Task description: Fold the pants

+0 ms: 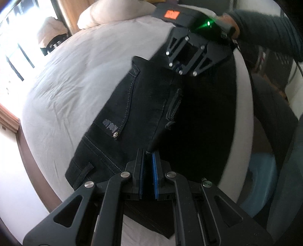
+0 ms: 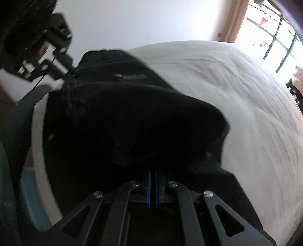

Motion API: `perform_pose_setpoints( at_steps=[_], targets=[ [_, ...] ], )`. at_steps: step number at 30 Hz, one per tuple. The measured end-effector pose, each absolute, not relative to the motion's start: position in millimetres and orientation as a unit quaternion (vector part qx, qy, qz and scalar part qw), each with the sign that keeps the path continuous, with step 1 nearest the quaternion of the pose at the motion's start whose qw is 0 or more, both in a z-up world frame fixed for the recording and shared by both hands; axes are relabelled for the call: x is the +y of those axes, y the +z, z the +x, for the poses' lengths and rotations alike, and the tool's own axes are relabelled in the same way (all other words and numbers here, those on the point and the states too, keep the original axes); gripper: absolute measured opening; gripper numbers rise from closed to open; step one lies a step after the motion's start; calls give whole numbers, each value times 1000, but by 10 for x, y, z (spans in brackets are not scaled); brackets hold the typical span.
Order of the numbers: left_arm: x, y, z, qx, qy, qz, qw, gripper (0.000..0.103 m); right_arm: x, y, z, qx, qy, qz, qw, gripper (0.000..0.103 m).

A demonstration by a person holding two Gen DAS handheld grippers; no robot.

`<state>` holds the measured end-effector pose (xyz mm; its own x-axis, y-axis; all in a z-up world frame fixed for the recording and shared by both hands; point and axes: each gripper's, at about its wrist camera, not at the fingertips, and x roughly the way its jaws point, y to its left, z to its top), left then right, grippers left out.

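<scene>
My left gripper (image 1: 148, 151) is clamped on a pinch of the pants (image 1: 121, 121), blue pads nearly together. My right gripper (image 2: 153, 170) is likewise closed tight on dark cloth at its tips. Between them the black pants hang bunched above the near edge of the bed (image 1: 62, 90), a back pocket (image 1: 115, 113) showing on the left. Farther off lie a pillow (image 1: 106, 17) and window (image 2: 274, 28).

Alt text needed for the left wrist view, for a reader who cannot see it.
The left gripper is shut on a fold of dark pants spread on a pale bed sheet. Beyond, the right gripper holds the pants' far edge.
</scene>
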<state>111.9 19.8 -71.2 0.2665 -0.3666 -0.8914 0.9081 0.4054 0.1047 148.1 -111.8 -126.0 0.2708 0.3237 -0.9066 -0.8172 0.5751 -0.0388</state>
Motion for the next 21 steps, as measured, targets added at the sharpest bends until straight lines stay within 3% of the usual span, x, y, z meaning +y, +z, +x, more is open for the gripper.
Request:
perform_pose_setpoints(
  at_steps=[12, 21],
  targets=[
    [229, -1147, 611, 446, -448, 352, 690, 7, -1093, -1522, 555, 498, 381, -316, 712, 3],
    [260, -1203, 485, 444, -451, 351, 690, 7, -1088, -1570, 340, 500, 358, -340, 711, 3]
  ],
)
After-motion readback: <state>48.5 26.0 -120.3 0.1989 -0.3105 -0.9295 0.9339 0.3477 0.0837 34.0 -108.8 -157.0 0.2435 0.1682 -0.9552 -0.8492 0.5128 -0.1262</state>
